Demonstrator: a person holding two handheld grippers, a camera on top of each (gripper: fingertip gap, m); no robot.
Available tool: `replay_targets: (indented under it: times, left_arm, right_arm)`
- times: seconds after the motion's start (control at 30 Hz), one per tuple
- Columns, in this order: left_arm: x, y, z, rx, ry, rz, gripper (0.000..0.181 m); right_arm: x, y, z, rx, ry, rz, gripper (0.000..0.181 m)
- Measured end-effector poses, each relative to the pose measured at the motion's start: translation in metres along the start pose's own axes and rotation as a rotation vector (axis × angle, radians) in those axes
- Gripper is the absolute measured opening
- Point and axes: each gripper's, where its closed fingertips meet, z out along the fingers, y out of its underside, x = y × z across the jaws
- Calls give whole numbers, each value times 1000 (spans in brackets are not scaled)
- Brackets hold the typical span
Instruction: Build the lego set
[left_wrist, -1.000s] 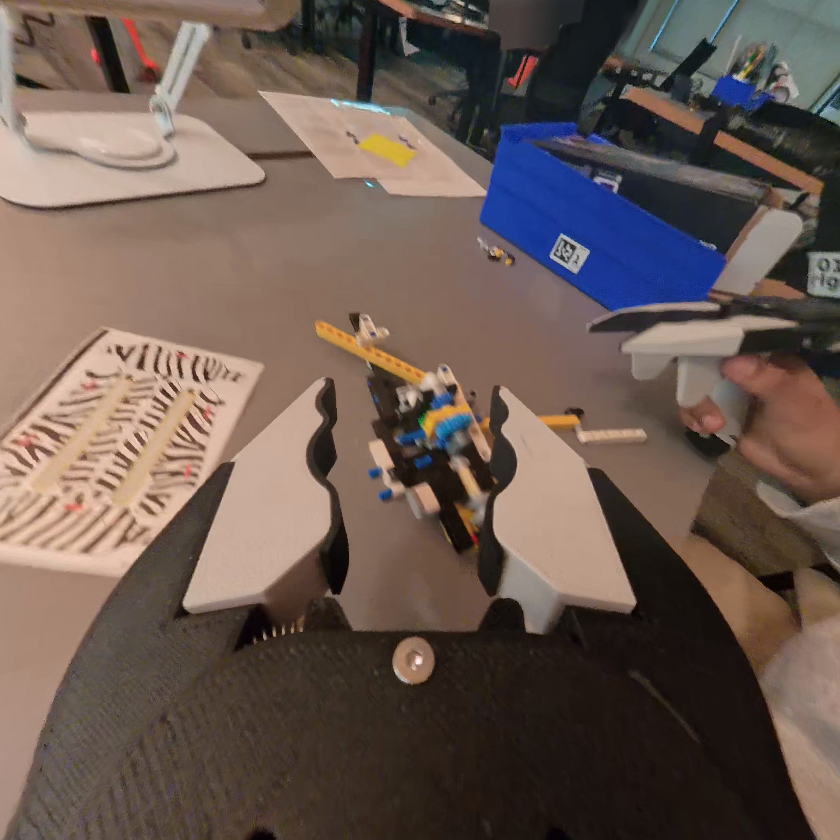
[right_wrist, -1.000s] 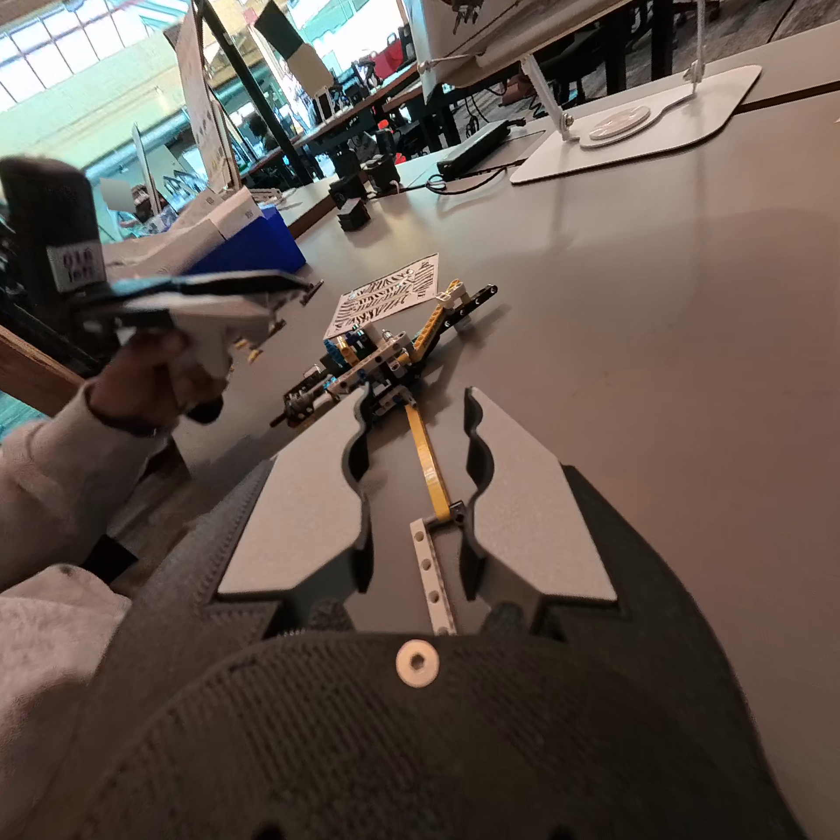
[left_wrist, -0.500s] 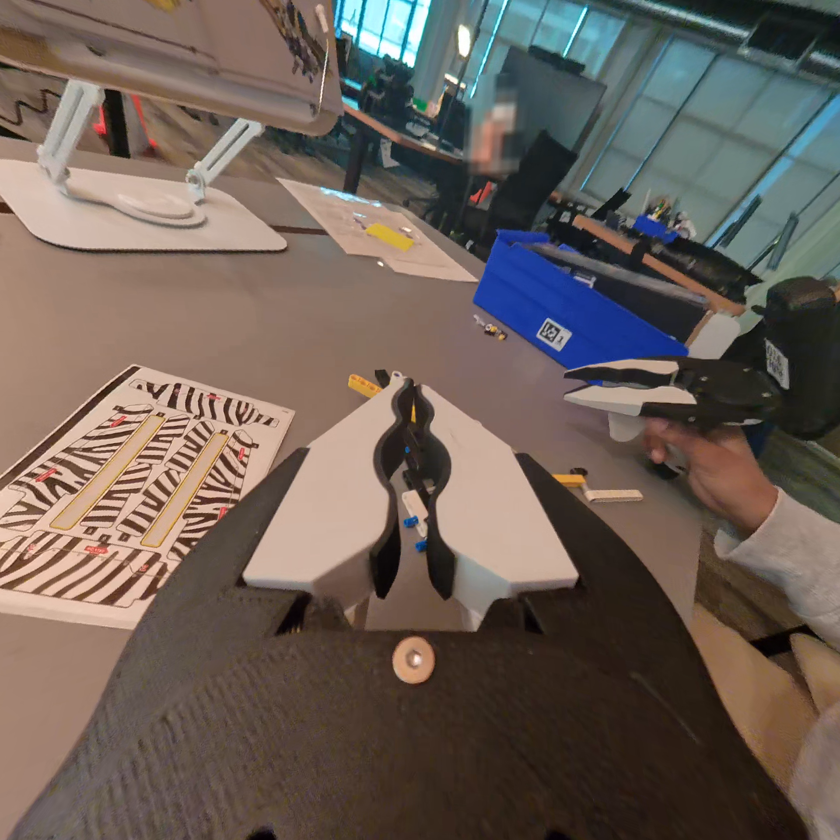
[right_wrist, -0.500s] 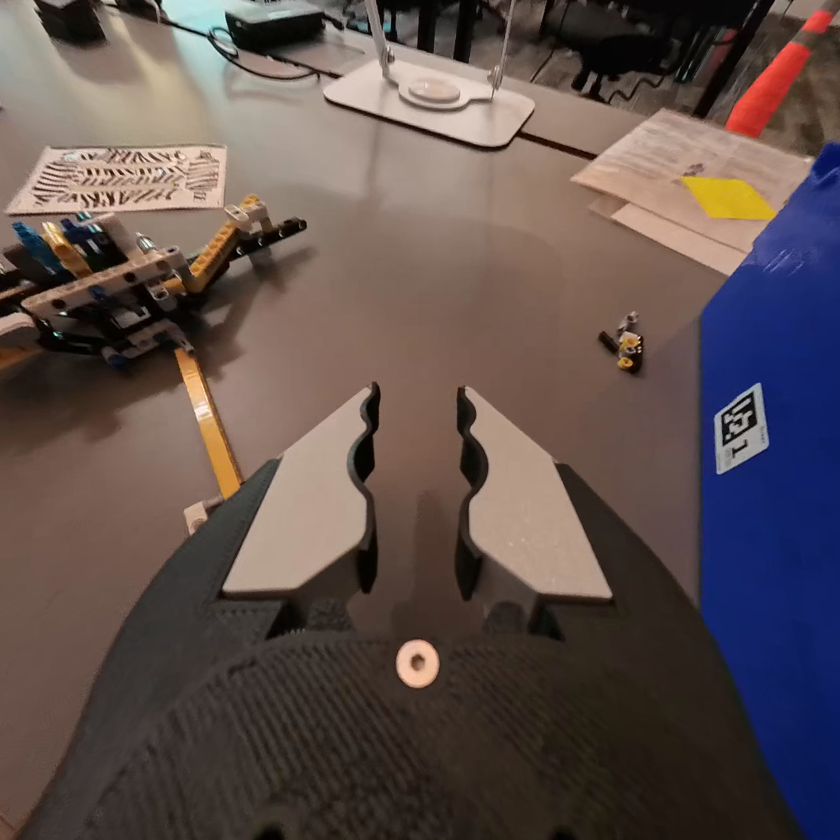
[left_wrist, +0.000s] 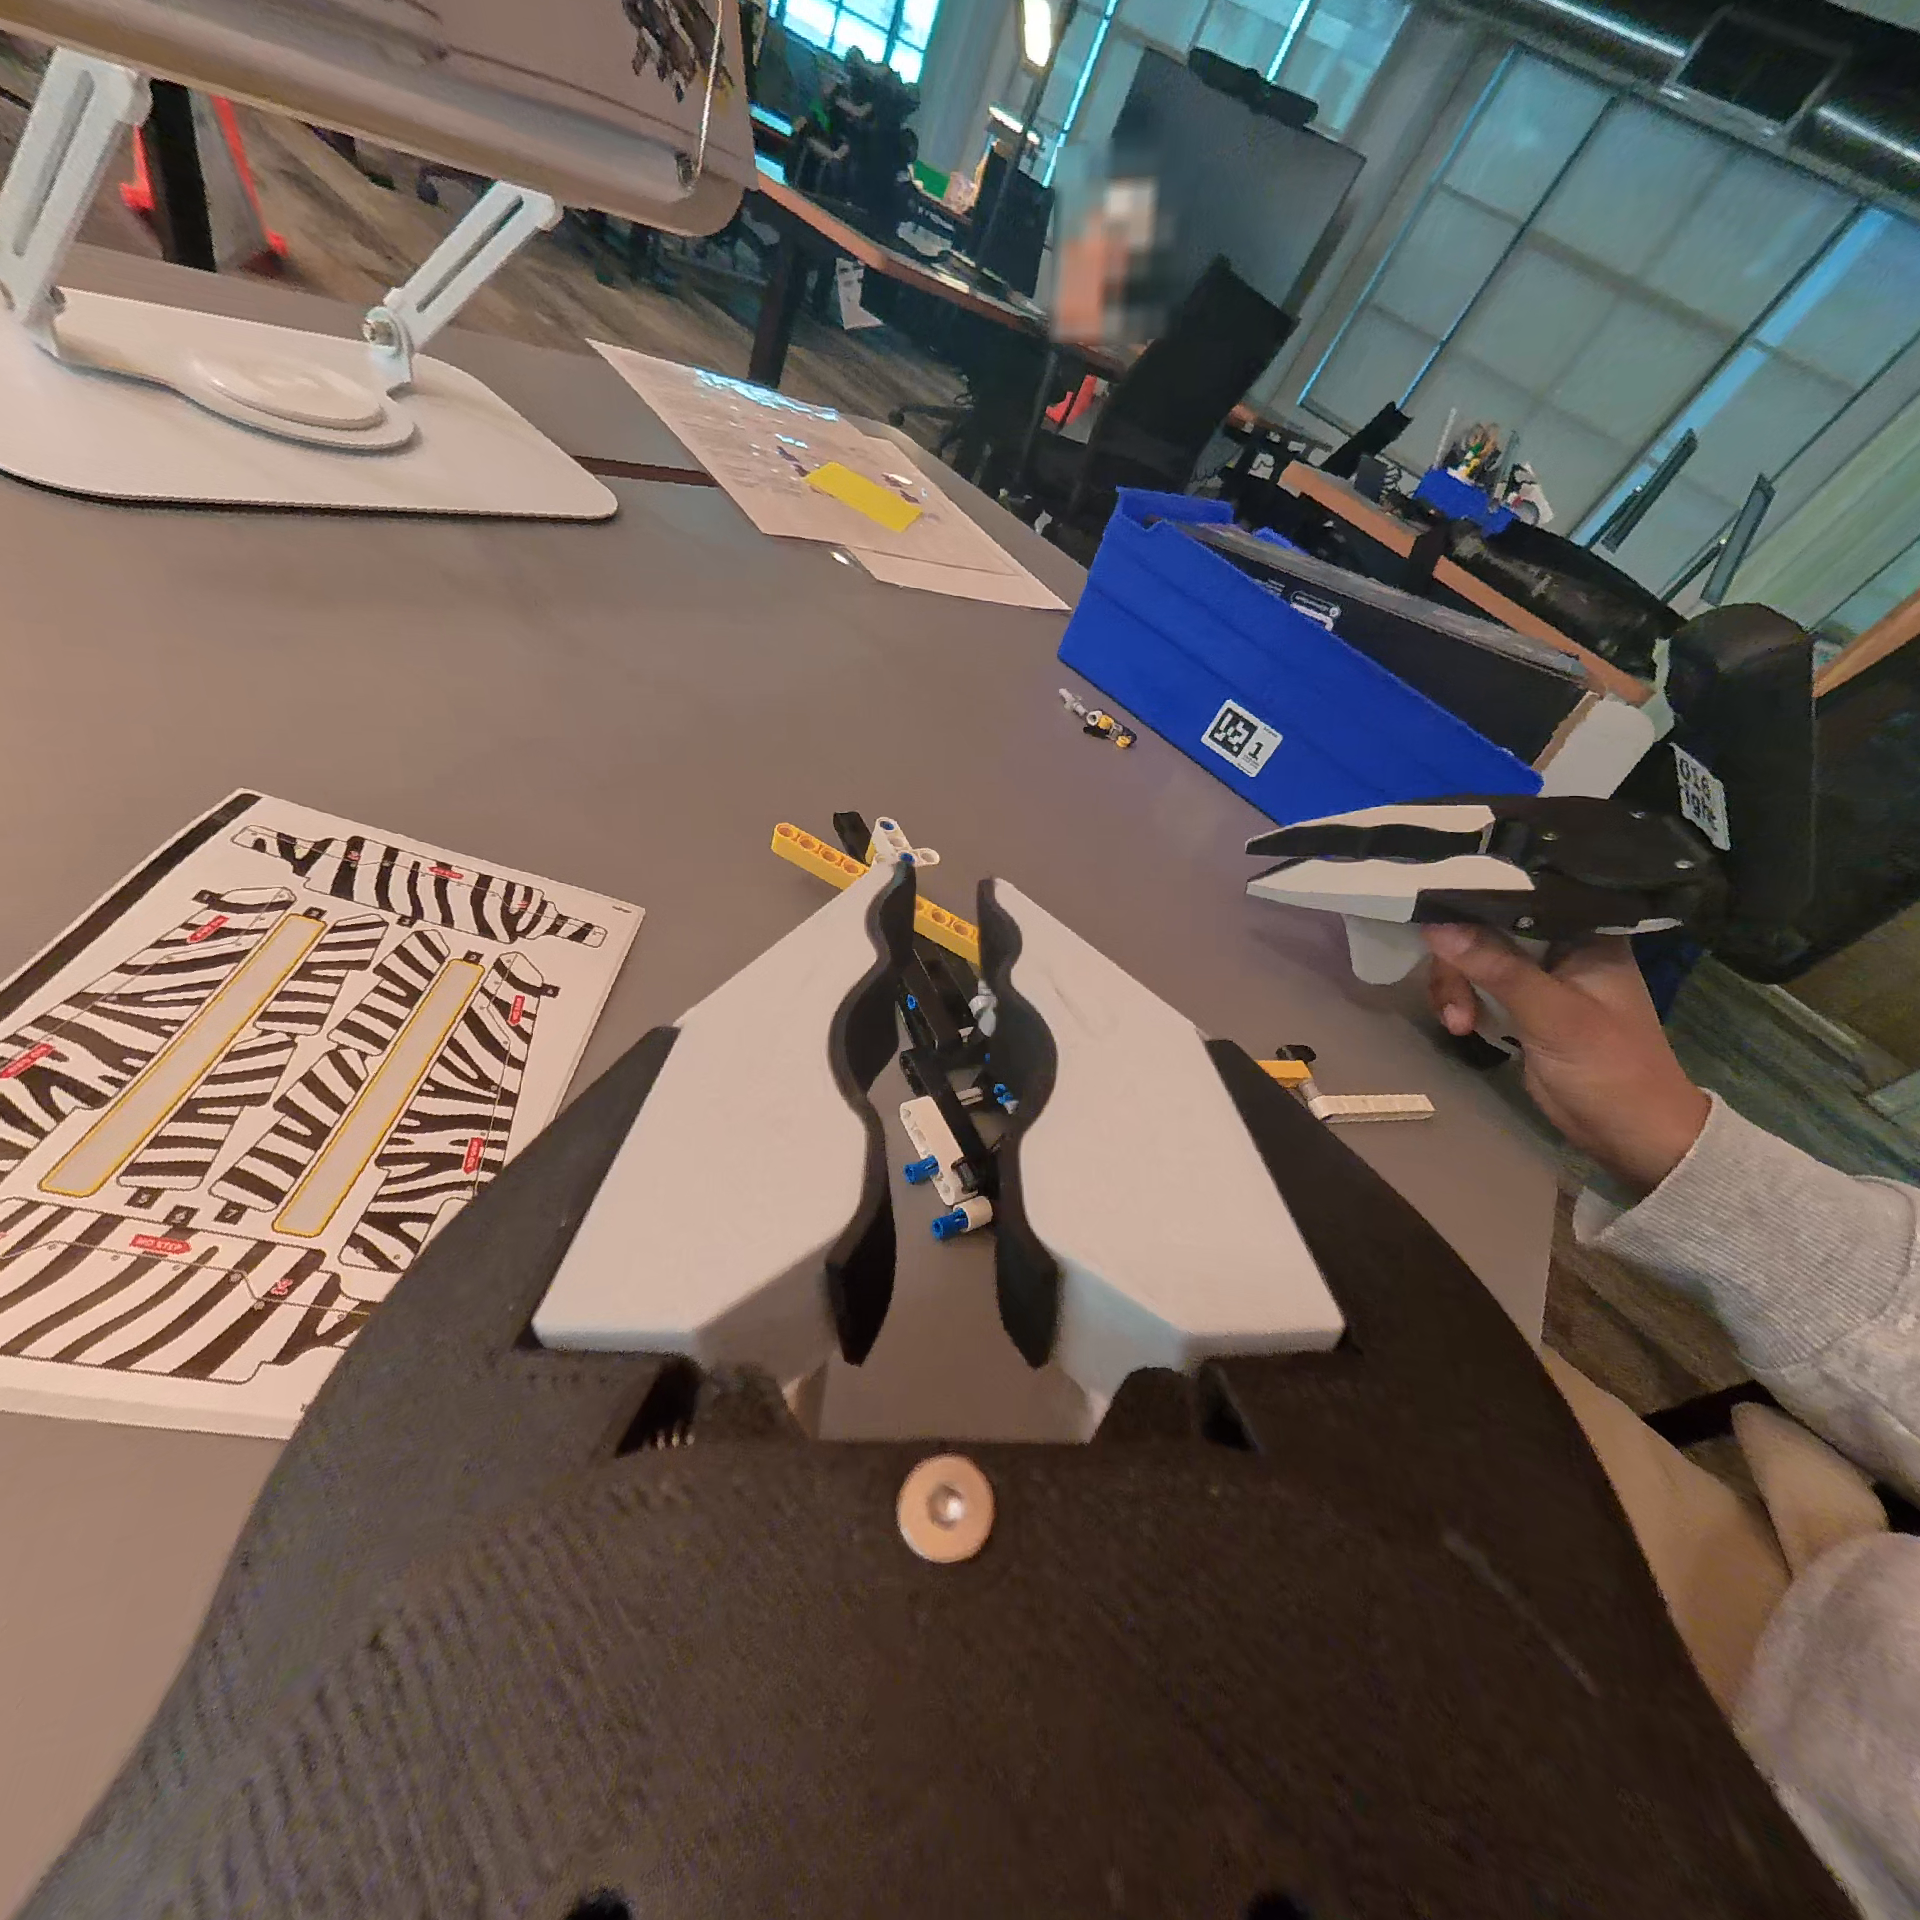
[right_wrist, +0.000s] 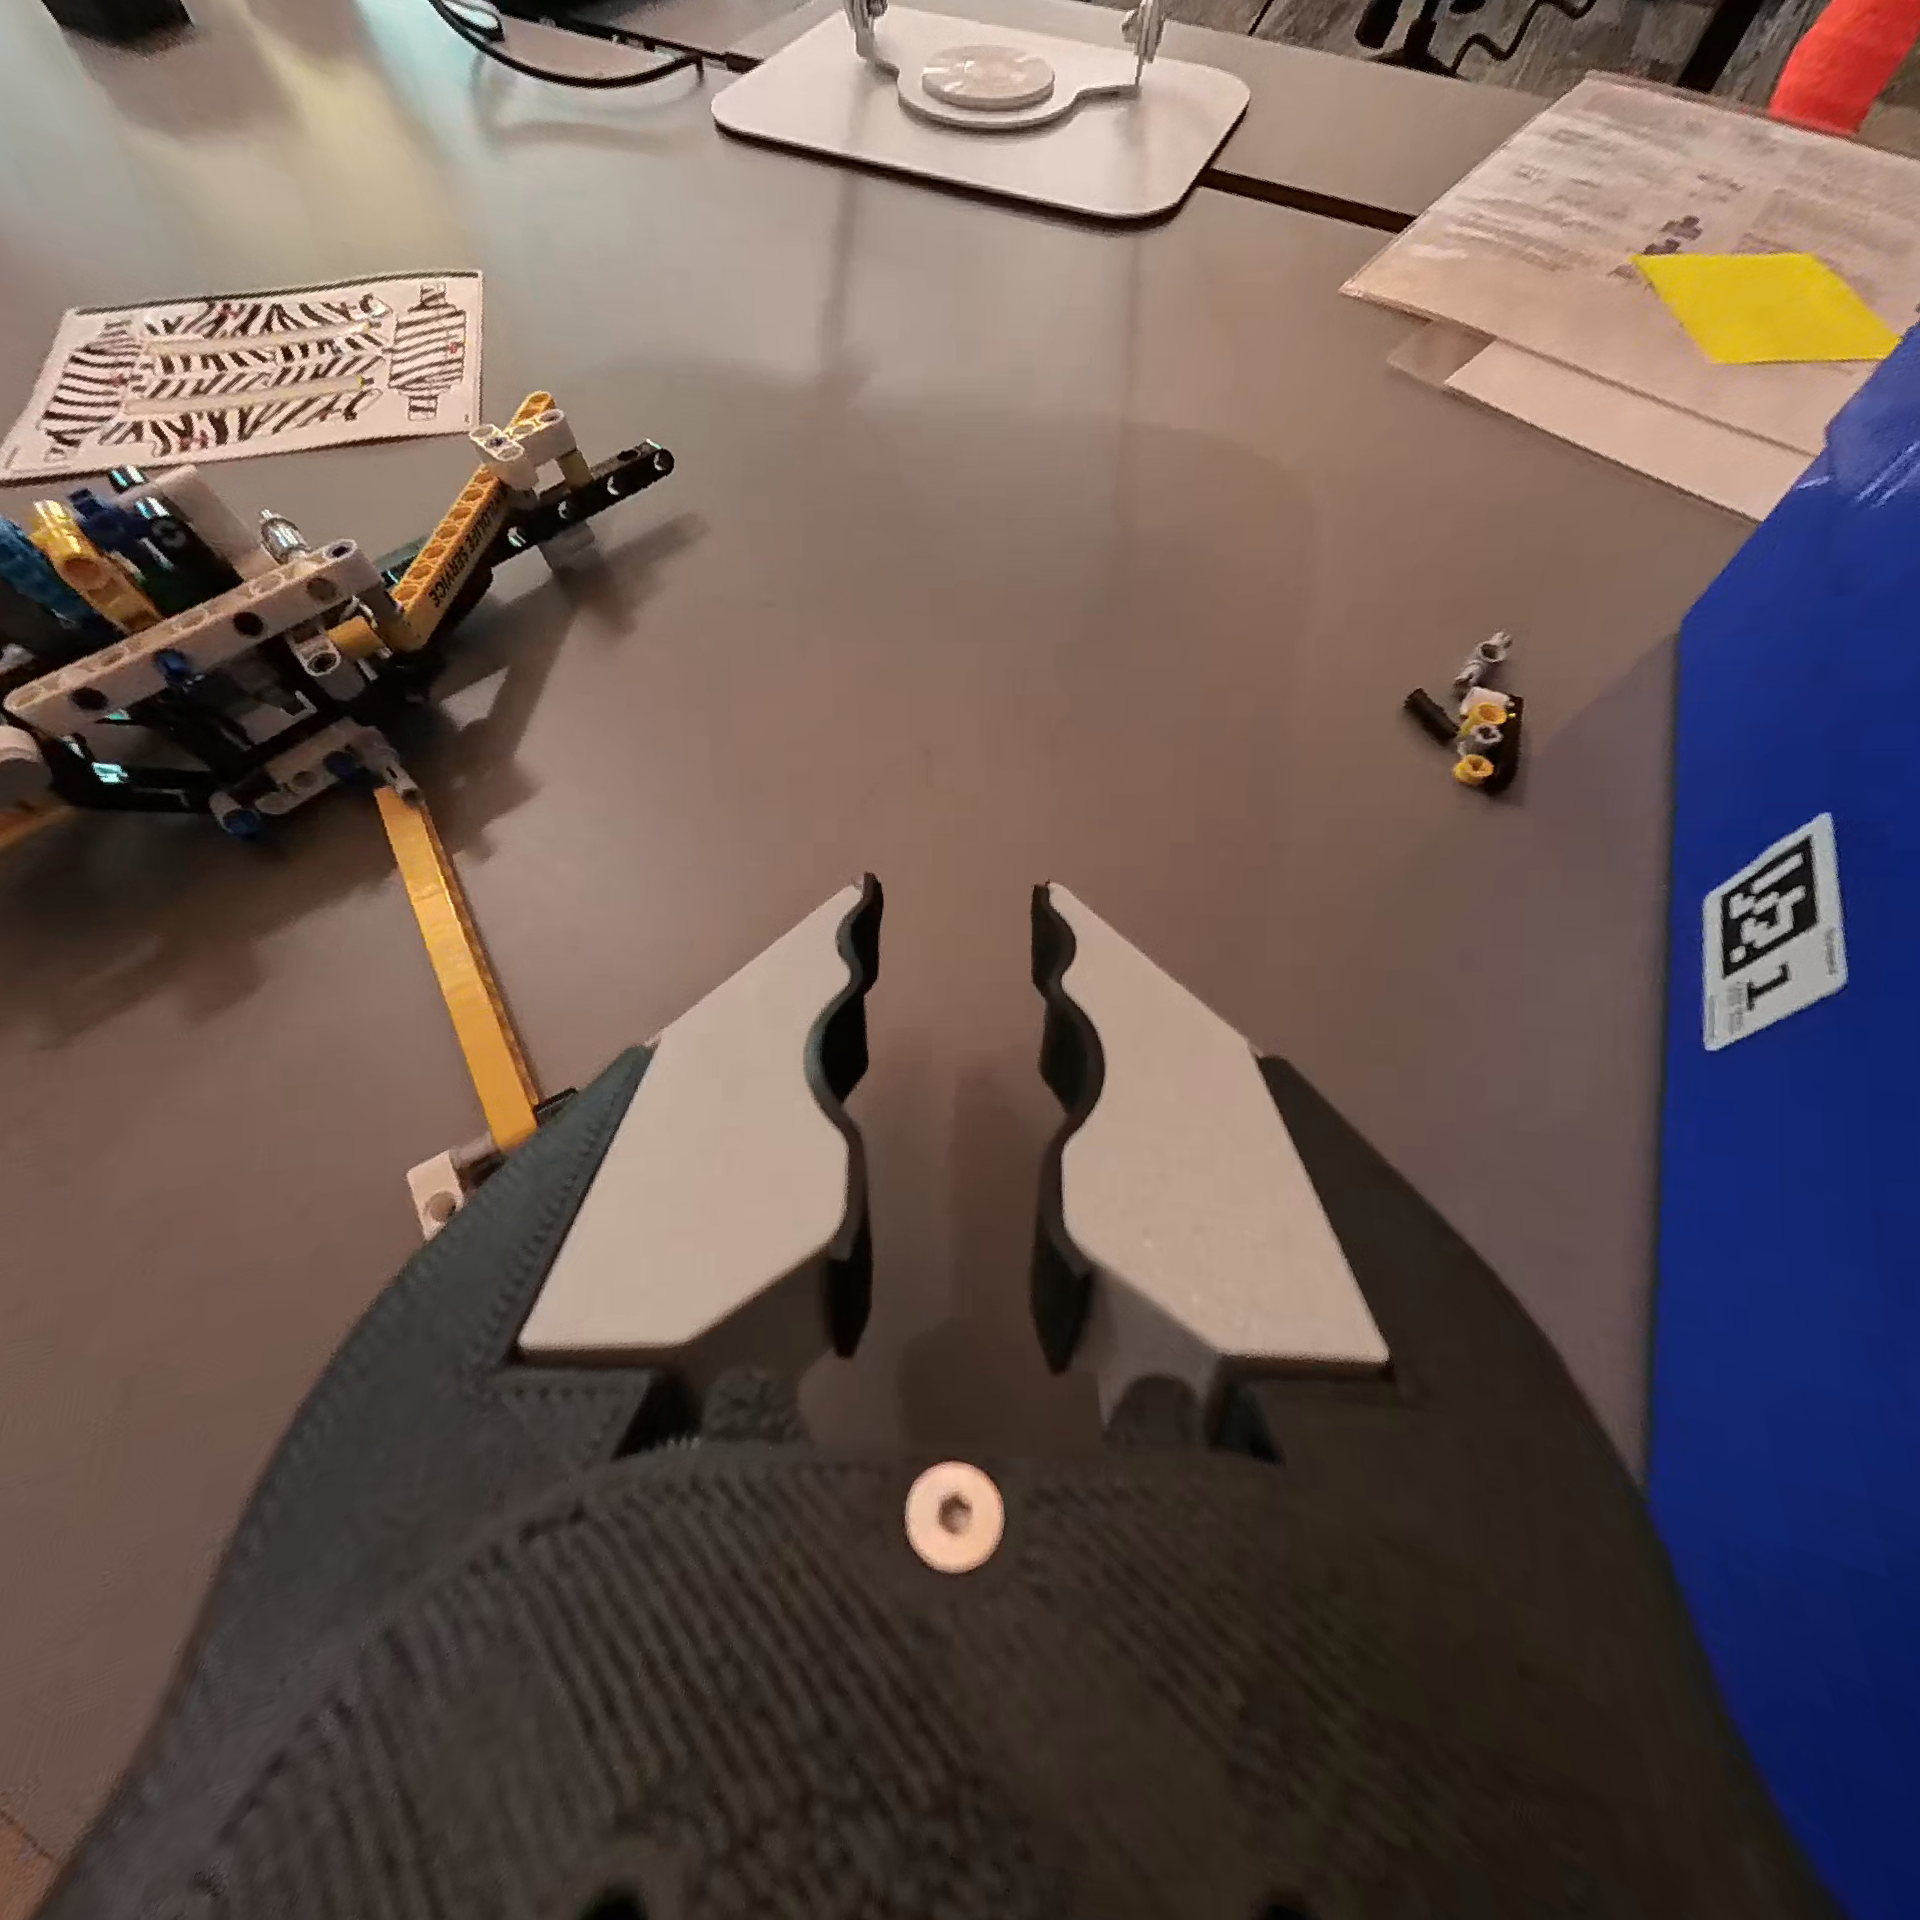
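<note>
The half-built lego model (right_wrist: 239, 644), with black, grey, yellow and blue beams, lies on the grey table at the left of the right wrist view. In the left wrist view it (left_wrist: 940, 1039) shows through the narrow gap of my left gripper (left_wrist: 948, 894), which hovers above it, nearly shut and holding nothing. My right gripper (right_wrist: 956, 888) is open and empty above bare table; it also shows side-on in the left wrist view (left_wrist: 1262, 862). A loose yellow beam joined to a white beam (right_wrist: 457, 956) lies by its left finger. A few small pieces (right_wrist: 1475, 727) lie beside the blue bin.
A blue bin (right_wrist: 1787, 727) stands at the right; it also shows in the left wrist view (left_wrist: 1299, 675). A zebra-striped sticker sheet (left_wrist: 260, 1091) lies at the left. A white stand base (right_wrist: 987, 104) and papers with a yellow note (right_wrist: 1662, 260) lie at the far side. Some 25 centimeters of space lies between my two pairs of fingers.
My left gripper closed over the model, tilted up, and its jaws have now parted slightly. My right gripper swung right, away from the yellow beam towards the blue bin.
</note>
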Motion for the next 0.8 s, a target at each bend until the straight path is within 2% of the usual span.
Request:
replay_targets:
  times: [0.03, 0.37, 0.6, 0.8]
  left_arm:
    - [0, 0, 0, -2, 2, -1, 9]
    - [2, 7, 3, -33, 7, 32, 9]
    - [2, 10, 4, -50, 13, 29, 9]
    - [-1, 10, 3, -51, 11, 15, 9]
  right_arm:
    - [-1, 1, 1, -7, -1, -4, 27]
    - [-2, 2, 2, -18, -23, 10, 29]
    - [-3, 12, 9, -94, -32, 12, 30]
    - [-2, 10, 8, -78, -34, 22, 26]
